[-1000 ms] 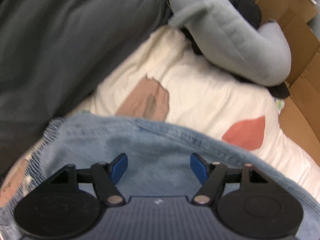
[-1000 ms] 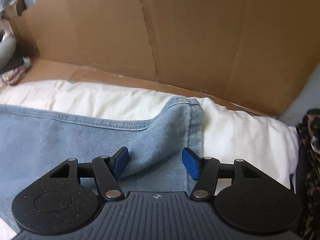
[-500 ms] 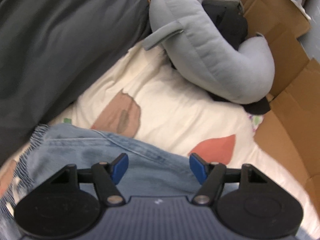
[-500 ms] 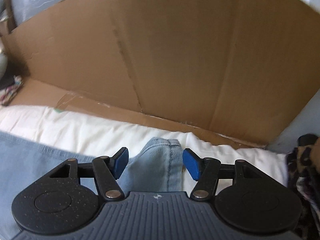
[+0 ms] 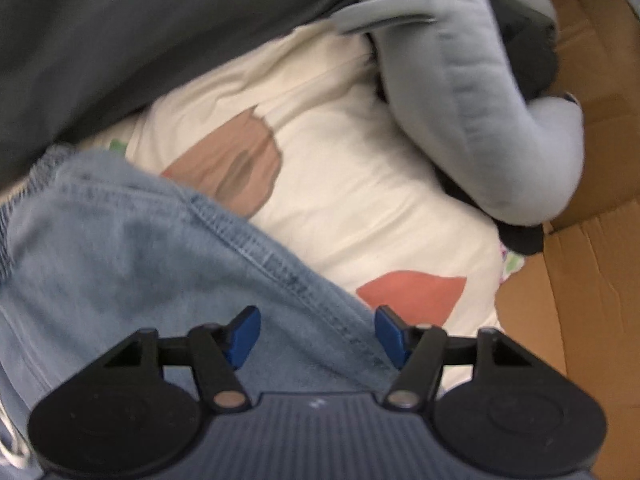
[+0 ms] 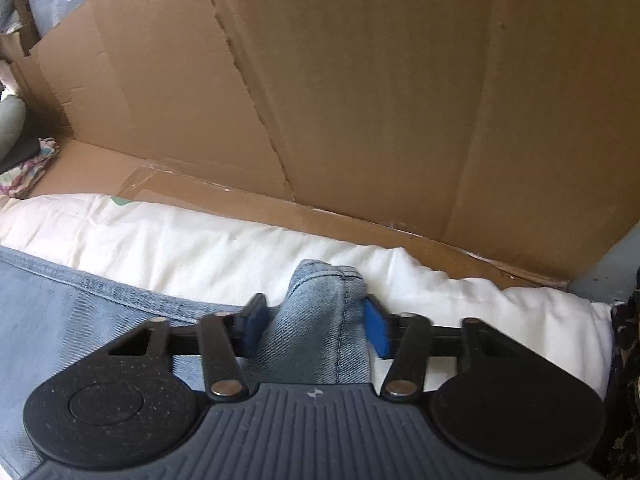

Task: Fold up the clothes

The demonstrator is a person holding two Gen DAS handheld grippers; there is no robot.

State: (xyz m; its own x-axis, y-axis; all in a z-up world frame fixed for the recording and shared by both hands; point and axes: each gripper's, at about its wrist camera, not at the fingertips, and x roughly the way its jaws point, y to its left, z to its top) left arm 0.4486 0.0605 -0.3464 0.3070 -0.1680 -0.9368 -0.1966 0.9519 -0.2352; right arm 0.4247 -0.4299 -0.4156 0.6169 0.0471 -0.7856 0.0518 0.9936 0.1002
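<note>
- The denim garment [image 5: 132, 264] is lying on a cream bed cover [image 5: 360, 168] printed with brown and red shapes; in the left wrist view its stitched edge is running from the near middle to the far left, where a frayed hem is showing.
- The left gripper [image 5: 318, 330] is hovering over that stitched edge with its blue pads spread wide, and denim is lying between and under them. Whether the pads are touching the cloth I cannot tell; they are not pinching it.
- The right gripper [image 6: 316, 326] is standing with its blue pads on either side of a bunched-up corner of the denim [image 6: 320, 320], and the fabric is rising as a hump in the gap. The pads are looking close to both flanks, but a firm pinch is not settled by this view.
- To the left of that hump the denim is stretching out flat in one broad layer, and a cardboard wall [image 6: 360, 92] is standing at the far side of the bed.
- A grey neck pillow [image 5: 500, 120] and a dark grey cloth [image 5: 120, 32] are resting at the far side, apart from the denim.
- As for progress: no neat, compact stack is showing, so folding is looking unfinished for this piece. With both tools at its edges, I am judging that a fold is being set up or carried through.
</note>
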